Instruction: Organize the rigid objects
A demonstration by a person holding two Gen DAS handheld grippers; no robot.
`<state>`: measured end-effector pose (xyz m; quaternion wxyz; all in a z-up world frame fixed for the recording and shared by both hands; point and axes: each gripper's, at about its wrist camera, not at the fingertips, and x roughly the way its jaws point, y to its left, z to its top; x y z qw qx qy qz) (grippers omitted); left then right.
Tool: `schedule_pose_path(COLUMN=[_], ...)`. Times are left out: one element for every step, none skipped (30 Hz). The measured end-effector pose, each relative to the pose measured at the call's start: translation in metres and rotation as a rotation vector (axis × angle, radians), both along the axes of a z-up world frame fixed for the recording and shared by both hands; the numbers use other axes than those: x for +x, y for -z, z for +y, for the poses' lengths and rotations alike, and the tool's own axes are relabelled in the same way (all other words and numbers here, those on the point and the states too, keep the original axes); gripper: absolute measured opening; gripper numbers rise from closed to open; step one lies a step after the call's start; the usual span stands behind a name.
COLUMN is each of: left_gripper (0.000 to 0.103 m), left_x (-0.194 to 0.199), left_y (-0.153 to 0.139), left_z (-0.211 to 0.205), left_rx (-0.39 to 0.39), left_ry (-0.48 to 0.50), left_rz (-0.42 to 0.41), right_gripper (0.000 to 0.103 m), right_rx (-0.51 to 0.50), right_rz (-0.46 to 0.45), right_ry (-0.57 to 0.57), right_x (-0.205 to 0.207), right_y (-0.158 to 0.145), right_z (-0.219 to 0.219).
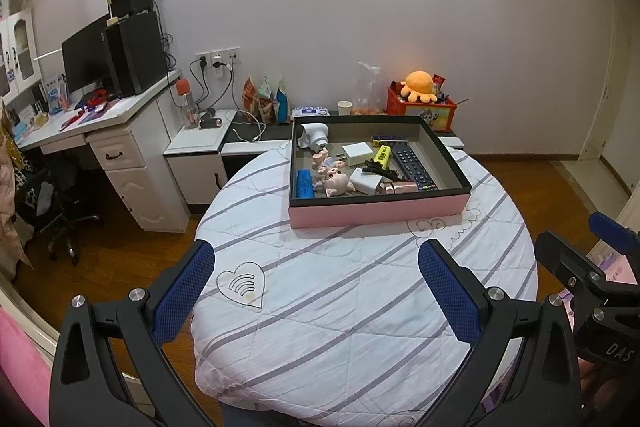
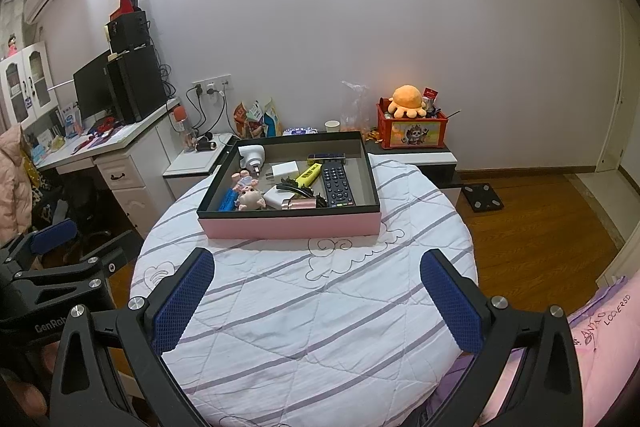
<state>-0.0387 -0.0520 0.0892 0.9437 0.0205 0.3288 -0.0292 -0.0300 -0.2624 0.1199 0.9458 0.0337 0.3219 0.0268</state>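
Note:
A pink box with a black rim stands at the far side of a round table covered by a white striped quilt. Inside lie a black remote, a yellow highlighter, white chargers, a pig figurine, a blue item, a rose-gold tube and a white plug device. My left gripper is open and empty over the near table. My right gripper is open and empty there too.
A white desk with a monitor and speakers stands at left, with an office chair beside it. A low cabinet behind the table holds snack bags, a paper cup and a red crate with an orange plush. A scale lies on the wooden floor.

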Motion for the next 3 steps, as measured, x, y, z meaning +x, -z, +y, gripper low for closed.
schedule_pose_path(left_gripper=[0.103,0.103,0.103], left_x=[-0.0003,-0.0003,-0.0004], left_y=[-0.0006,-0.0011,-0.0009], left_z=[-0.0002,-0.0005,-0.0006], left_rx=[0.000,-0.001,-0.002], left_ry=[-0.001,0.000,0.000], left_rz=[-0.001,0.000,0.000], right_gripper=[0.103,0.103,0.103], right_rx=[0.000,0.000,0.000], right_rz=[0.000,0.000,0.000], right_ry=[0.000,0.001,0.001], right_x=[0.0001,-0.0004,0.0001], right_y=[0.0000,-0.0005,0.0000], right_z=[0.0000,0.0003,0.0000])
